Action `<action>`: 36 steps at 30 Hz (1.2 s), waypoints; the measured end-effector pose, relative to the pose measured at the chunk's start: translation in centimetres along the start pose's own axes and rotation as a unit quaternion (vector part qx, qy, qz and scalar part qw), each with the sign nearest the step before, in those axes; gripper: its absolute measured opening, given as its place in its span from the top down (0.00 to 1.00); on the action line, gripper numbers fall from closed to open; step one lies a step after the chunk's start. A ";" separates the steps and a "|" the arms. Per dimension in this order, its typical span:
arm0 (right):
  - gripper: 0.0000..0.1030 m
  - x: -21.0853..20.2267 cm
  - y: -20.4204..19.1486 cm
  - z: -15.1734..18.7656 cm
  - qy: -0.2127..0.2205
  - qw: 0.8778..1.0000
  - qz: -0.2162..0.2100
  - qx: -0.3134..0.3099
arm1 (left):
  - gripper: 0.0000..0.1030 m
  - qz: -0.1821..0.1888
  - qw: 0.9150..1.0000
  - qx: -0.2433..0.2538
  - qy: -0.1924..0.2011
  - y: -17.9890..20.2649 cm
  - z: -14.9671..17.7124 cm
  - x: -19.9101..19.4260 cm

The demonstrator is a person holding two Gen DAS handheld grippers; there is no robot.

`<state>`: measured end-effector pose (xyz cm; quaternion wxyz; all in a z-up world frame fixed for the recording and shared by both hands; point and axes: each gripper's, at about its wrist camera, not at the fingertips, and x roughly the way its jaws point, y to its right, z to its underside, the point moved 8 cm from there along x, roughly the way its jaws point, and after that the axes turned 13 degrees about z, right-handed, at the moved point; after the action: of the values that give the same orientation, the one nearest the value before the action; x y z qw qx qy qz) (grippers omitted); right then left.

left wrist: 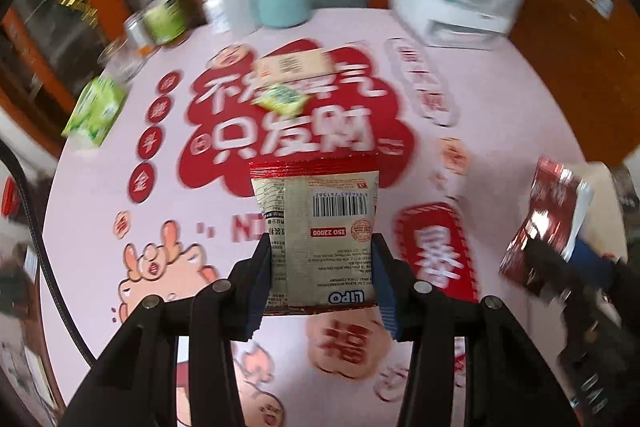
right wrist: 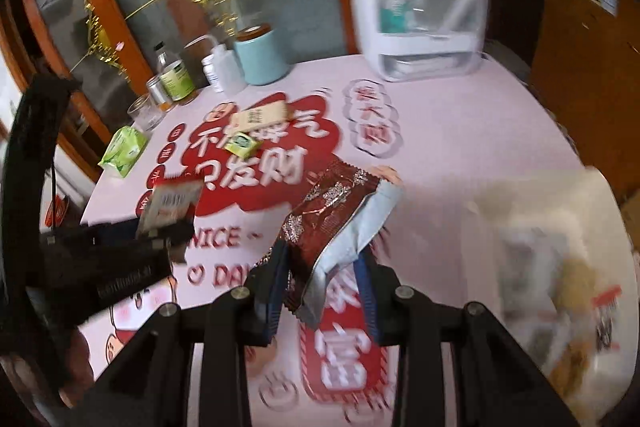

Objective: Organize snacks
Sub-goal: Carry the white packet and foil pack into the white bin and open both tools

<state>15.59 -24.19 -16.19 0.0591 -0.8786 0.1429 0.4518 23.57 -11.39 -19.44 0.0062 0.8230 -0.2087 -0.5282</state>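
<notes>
While the cream snack packet [left wrist: 316, 227] is pinched by the left gripper [left wrist: 320, 267], the dark red wrapper [right wrist: 328, 211] is clamped by the right gripper [right wrist: 320, 275]; both seem light, crinkly, slippery; sealed edges are judged best gripped.

Middle of tablecloth [left wrist: 492, 95] open under me, free passage both sides of red print. Two small obstacles lie there close together: beige bar [right wrist: 261, 116] and green-yellow packet [right wrist: 241, 145]. Back edge crowded: teal canister [right wrist: 260, 55], white bottle [right wrist: 224, 67], tins [right wrist: 175, 79], glass [right wrist: 144, 113]. Green tissue pack [right wrist: 124, 147] near left edge. White bin [right wrist: 420, 15] blocks back right corner. Near right, pale container [right wrist: 560, 267], too blurred for me to judge rim. Left gripper [right wrist: 168, 227] with its packet stands left of right gripper's path.
</notes>
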 end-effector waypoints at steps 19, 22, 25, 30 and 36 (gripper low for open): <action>0.67 -5.1 18.2 9.5 -0.009 0.978 0.186 0.094 | 0.56 0.099 0.978 0.171 -0.065 24.4 5.3 4.1; 0.67 -4.9 20.7 10.3 -0.018 0.972 0.207 0.108 | 0.56 0.102 0.975 0.187 -0.069 27.2 5.7 4.8; 0.66 -4.6 22.6 10.8 -0.030 0.967 0.228 0.114 | 0.56 0.105 0.972 0.199 -0.070 29.2 5.6 5.4; 0.62 -3.5 24.2 11.3 -0.052 0.962 0.239 0.123 | 0.37 0.115 0.971 0.194 -0.084 30.6 5.7 6.3; 0.39 -2.8 23.9 11.7 -0.057 0.962 0.245 0.109 | 0.18 0.113 0.971 0.186 -0.099 29.9 6.2 7.0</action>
<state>-2.35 -43.71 -20.20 0.0500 -0.7778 0.3985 0.4835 10.54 -39.80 -21.33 -0.1076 0.7244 -0.3948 -0.5548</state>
